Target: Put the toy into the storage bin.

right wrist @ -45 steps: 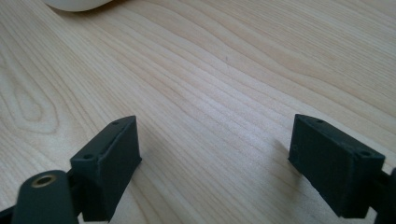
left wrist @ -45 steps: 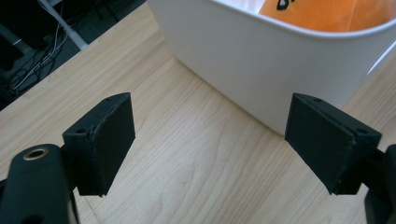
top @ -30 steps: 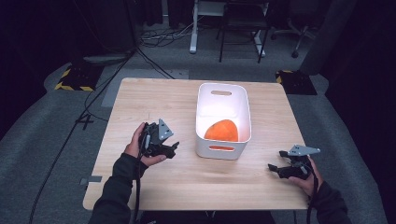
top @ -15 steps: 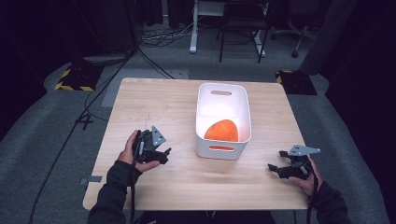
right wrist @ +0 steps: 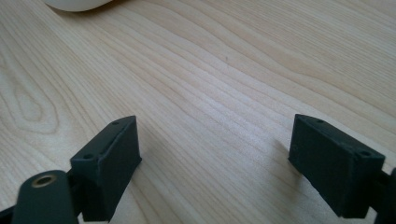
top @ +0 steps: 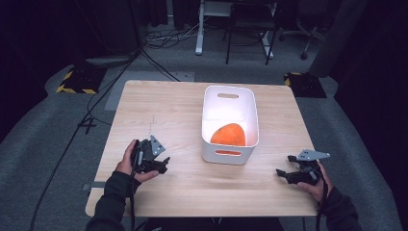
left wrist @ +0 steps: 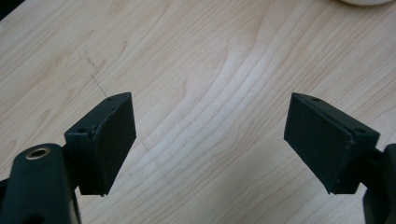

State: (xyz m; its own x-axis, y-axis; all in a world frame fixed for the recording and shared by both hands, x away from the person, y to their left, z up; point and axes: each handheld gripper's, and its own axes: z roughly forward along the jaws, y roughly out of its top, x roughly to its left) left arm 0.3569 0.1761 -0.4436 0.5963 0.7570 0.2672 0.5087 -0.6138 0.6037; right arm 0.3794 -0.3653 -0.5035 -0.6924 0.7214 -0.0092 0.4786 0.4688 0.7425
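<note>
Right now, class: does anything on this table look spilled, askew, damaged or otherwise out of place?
Nothing stands out. The white bin stands upright and square on the wooden table, with the orange object inside it. The left gripper and right gripper are open and empty, low over bare wood.

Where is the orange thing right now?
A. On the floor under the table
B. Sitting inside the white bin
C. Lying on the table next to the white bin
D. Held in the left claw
B. The orange thing sits inside the white bin, while the left claw and the right claw are both open over bare table, with nothing between their jaws.
</note>
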